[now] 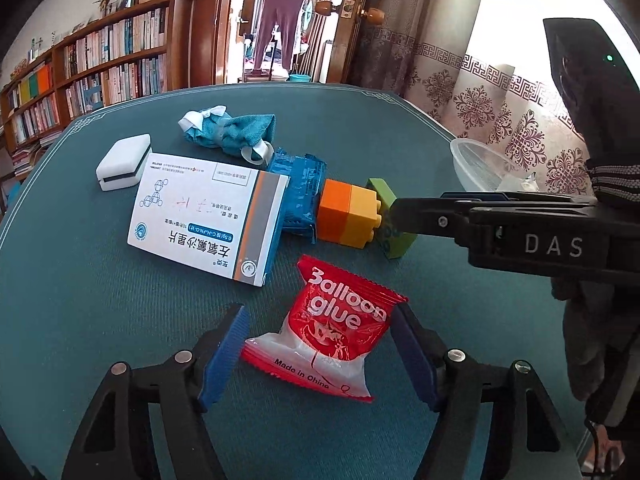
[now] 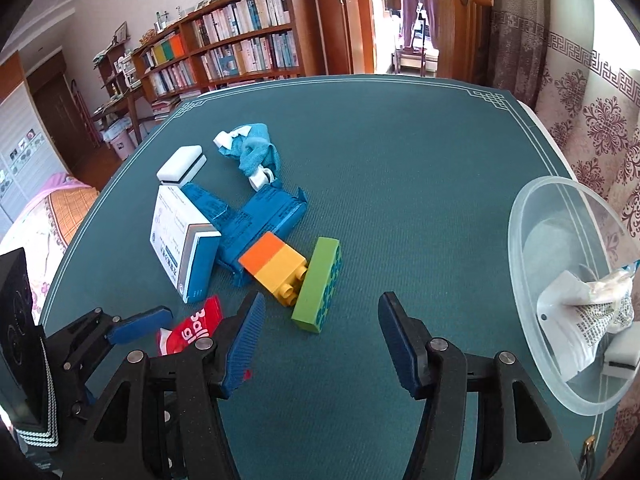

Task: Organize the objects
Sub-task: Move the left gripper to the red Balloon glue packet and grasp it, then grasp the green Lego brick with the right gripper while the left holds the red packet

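Red-and-clear plastic "Balloon glue" sachet [image 1: 326, 330] lies flat on the teal surface [image 2: 400, 152], nearest the viewer; just behind it a white cardboard medicine box [image 1: 208, 216] leans on a crumpled blue foil packet [image 1: 298, 196]. An orange-and-yellow stud brick [image 1: 348, 216] lies on its side touching the packet, studs against a green flat brick [image 2: 318, 286] standing on edge. Further back: white block with dark base [image 1: 124, 162], bunched teal cloth [image 1: 232, 130]. Clear plastic bowl [image 2: 532, 216] at right edge holds a white printed pouch [image 2: 580, 312].

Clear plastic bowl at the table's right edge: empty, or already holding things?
Holding things. In the right wrist view the clear plastic bowl contains a crumpled white printed packet and a small white block.
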Available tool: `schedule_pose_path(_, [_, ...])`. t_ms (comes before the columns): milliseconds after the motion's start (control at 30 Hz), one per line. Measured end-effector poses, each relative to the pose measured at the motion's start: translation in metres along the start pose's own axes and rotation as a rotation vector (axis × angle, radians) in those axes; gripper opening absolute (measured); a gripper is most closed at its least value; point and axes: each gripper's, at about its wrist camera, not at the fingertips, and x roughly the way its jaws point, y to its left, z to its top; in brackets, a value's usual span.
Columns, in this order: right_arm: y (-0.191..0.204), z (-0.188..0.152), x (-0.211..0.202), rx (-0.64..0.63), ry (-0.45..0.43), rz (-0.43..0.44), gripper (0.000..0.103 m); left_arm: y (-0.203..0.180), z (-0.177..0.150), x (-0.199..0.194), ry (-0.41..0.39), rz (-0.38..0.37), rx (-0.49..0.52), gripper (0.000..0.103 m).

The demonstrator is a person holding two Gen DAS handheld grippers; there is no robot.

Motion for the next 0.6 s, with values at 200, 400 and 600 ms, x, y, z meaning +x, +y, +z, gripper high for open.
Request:
schedule_pose_path(200, [0.005, 0.002, 0.023, 0.001, 0.048, -0.002, 0.044, -0.003, -0.002, -0.002, -0.013, -0.010, 0.016, 0.072])
schedule_pose_path(400, [0.007, 0.003, 0.035, 0.006, 0.069, 0.011, 0.028, 0.001, -0.002, 0.000, -0.008, -0.011, -0.012, 0.082])
schedule_pose_path(600, [0.002, -0.001, 0.026, 0.014, 0.059, 0.023, 0.020, 0.001, -0.001, 0.002, -0.006, -0.007, -0.018, 0.083])
